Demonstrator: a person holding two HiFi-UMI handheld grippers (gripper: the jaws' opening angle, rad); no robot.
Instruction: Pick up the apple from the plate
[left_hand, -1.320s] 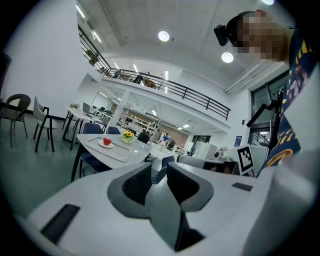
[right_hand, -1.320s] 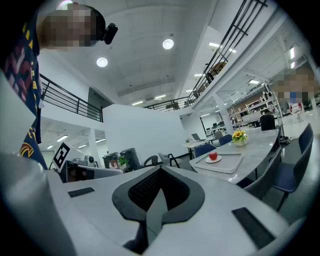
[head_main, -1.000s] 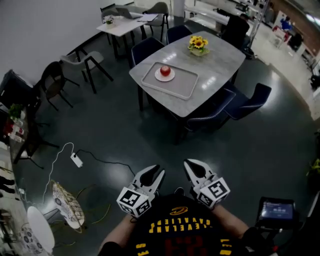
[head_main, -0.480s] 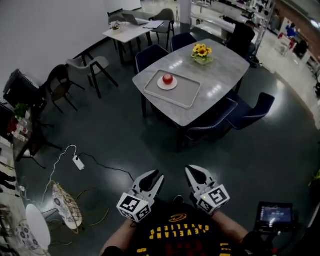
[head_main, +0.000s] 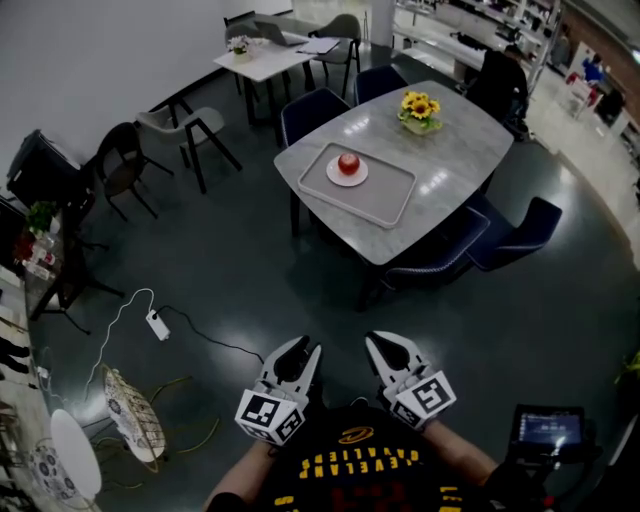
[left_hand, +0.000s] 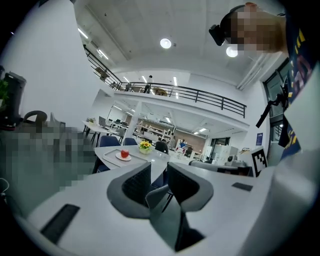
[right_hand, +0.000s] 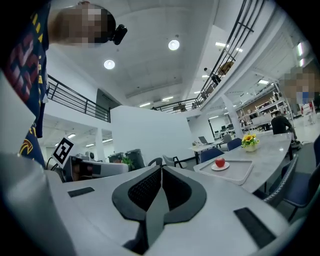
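A red apple sits on a small white plate inside a grey tray on a grey table, far ahead across the floor. Both grippers are held close to my chest, well short of the table. My left gripper is open by a narrow gap, with nothing between its pads. The right gripper has its jaws meeting at the tips, shut on nothing. The left gripper view shows the apple small at left; the right gripper view shows the apple at right.
Dark blue chairs ring the table, and a pot of yellow flowers stands past the tray. On the dark floor lie a power strip and cable. There is a white table at the back and a small screen at lower right.
The table with the apple has shifted right and slightly nearer in the head view. Both grippers moved along with me, their jaws unchanged.
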